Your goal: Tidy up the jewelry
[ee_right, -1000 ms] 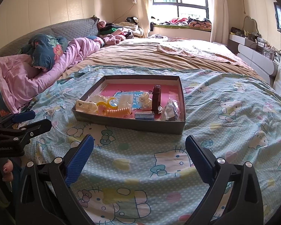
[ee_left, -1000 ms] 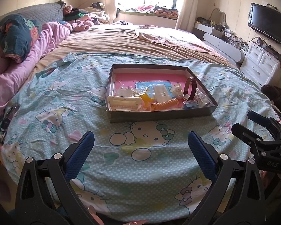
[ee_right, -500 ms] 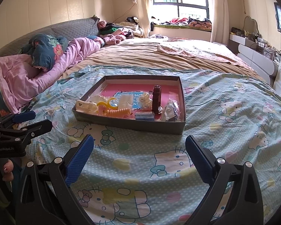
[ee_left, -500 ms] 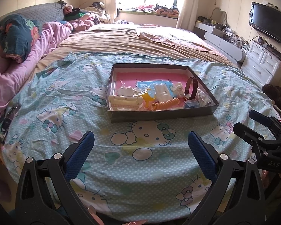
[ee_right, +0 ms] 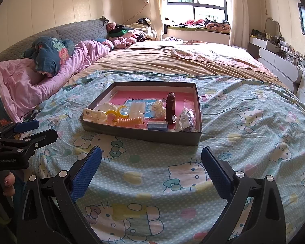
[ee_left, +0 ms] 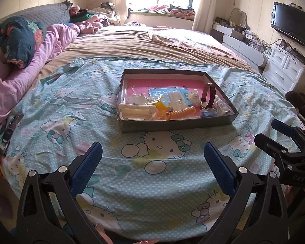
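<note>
both grippers held low over the near edge of the bed, side by side. left gripper [ee_left: 152,162]: jaws spread wide, nothing between the pads. right gripper [ee_right: 150,165]: likewise wide apart and bare.

tray [ee_left: 172,124], shallow and dark-walled with a pink floor, sits on the cartoon-cat bedsheet [ee_left: 71,109], well apart from both claws: about 12 o'clock from the left gripper, 11 to 12 o'clock from the right. long axis of the tray runs 9 to 3 across the left view; skewed in the right view, near corner pointing at 1 o'clock.

all jewelry lies inside the tray, crowded along the near wall: cream hair clip [ee_left: 136,111] at the 9 o'clock end, orange coil band [ee_left: 180,112] middle, brown-strap watch [ee_left: 209,96] standing on edge toward 3 o'clock.

judgement: left gripper nearer the clip, right nearer the watch. loose pile fits either sorting ahead or items already gathered.

writing: "das" on the right gripper's body in the left view; "genrobot.ai" on the left gripper's body in the right view. blue card [ee_left: 158,92] carries print, unreadable.
</note>
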### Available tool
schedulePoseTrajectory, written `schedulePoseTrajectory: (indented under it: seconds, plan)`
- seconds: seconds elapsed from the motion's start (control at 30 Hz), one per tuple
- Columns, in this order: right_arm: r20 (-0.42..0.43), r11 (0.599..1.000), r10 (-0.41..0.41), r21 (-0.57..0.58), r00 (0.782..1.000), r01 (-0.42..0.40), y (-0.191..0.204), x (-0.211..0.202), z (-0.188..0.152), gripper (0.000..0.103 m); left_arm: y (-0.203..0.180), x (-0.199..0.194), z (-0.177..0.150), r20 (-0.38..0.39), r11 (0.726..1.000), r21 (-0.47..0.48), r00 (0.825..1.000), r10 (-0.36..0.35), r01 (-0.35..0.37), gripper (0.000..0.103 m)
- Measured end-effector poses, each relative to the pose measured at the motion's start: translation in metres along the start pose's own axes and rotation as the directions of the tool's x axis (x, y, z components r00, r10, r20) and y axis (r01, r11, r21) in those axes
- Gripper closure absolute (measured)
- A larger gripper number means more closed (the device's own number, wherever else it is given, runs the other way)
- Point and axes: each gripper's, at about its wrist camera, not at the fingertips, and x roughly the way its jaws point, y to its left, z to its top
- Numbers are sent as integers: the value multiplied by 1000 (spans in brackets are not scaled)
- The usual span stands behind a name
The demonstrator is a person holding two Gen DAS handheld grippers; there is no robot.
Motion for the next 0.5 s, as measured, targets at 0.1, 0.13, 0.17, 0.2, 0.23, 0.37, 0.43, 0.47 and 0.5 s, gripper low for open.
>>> schedulePoseTrajectory:
  seconds: [0.1,0.13,0.17,0.2,0.23,0.37,0.43,0.47,0.5]
  plan:
    - [0,1000,0,2,1000,0,0,0,0,5,0,0,0,-1,1000,-1,1000,0,0,10]
    - [0,1000,-1,2,1000,1,0,0,0,5,0,0,0,0,1000,-2,1000,0,0,10]
    - [-1,1000,0,2,1000,0,0,0,0,5,0,0,0,0,1000,0,1000,2,-2,10]
    - [-2,1000,0,1,1000,0,0,0,0,5,1,0,0,0,1000,1,1000,4,-4,10]
    - [-1,1000,-2,1,1000,2,0,0,0,5,0,0,0,0,1000,1,1000,4,-4,10]
    - [1,1000,-7,5,1000,7,-1,-2,-1,5,1,0,1,0,1000,11,1000,21,-21,10]
    - [1,1000,-10,9,1000,10,-3,-2,-1,5,1,2,2,4,999,14,1000,31,-31,10]
    - [0,1000,-14,11,1000,14,-5,-2,-1,5,1,2,2,7,999,15,999,39,-39,10]
    - [0,1000,-20,15,1000,20,-7,-1,-1,5,1,3,2,6,999,17,999,48,-48,10]
